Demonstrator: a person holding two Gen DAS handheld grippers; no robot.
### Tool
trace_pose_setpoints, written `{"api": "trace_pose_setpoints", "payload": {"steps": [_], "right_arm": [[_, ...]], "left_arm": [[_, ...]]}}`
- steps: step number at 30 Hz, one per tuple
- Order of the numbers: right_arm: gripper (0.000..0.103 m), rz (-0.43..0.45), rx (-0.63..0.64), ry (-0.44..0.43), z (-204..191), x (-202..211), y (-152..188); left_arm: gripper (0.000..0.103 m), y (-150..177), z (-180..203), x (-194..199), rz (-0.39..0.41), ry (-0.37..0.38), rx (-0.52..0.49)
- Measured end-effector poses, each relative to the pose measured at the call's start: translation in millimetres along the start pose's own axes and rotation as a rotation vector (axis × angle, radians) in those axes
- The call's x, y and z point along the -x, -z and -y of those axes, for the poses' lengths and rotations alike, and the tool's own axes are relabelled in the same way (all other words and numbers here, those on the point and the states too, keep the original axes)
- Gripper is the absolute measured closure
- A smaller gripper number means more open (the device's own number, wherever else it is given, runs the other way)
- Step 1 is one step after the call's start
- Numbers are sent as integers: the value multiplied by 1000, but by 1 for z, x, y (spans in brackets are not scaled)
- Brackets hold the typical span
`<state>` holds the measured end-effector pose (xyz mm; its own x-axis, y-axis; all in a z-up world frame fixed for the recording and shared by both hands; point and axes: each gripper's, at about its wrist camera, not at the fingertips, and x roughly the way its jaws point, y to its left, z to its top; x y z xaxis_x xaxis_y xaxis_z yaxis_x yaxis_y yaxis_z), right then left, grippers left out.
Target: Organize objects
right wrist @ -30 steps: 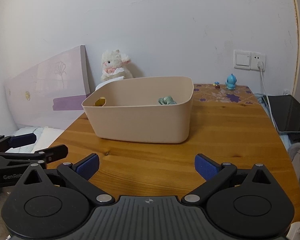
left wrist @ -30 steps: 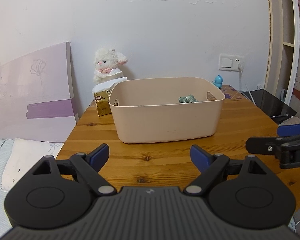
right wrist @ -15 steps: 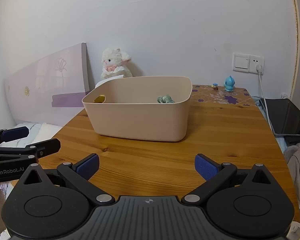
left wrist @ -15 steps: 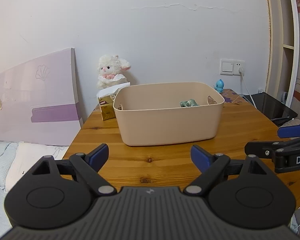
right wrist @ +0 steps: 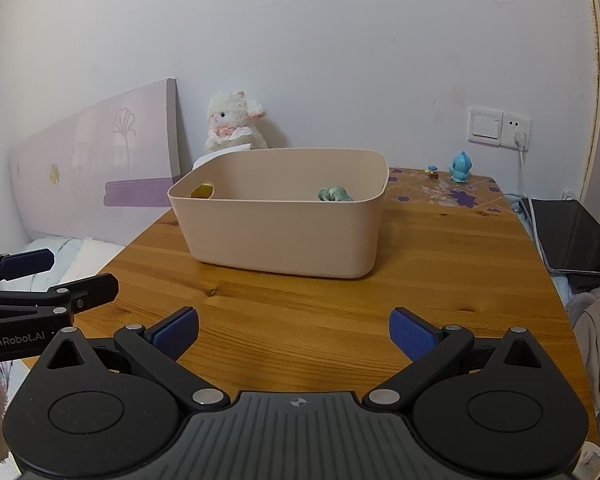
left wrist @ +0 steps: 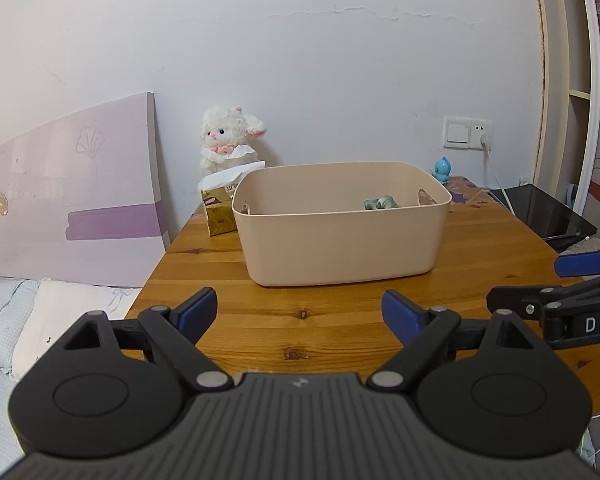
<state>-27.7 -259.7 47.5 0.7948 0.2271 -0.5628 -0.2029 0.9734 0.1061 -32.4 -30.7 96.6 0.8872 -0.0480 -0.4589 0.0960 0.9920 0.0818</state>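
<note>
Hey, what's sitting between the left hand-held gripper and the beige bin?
Nothing: only bare wooden table lies between the left hand-held gripper and the beige bin, as its own wrist view shows.

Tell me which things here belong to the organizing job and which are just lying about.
Likely part of the job:
beige bin
green bundle in the bin
left gripper, open and empty
right gripper, open and empty

Probably just lying about:
plush lamb
tissue pack
blue figurine
tiny mushroom figure
dark tablet
</note>
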Motion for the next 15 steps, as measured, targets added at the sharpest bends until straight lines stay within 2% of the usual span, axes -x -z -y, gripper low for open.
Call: {"api": "trace_pose_setpoints", "payload": {"steps": [15], "right_arm": [[0,-24,3,19,-1,-10,2]], "left_arm": [[9,2,-4,-7,-11,-12,0]]}}
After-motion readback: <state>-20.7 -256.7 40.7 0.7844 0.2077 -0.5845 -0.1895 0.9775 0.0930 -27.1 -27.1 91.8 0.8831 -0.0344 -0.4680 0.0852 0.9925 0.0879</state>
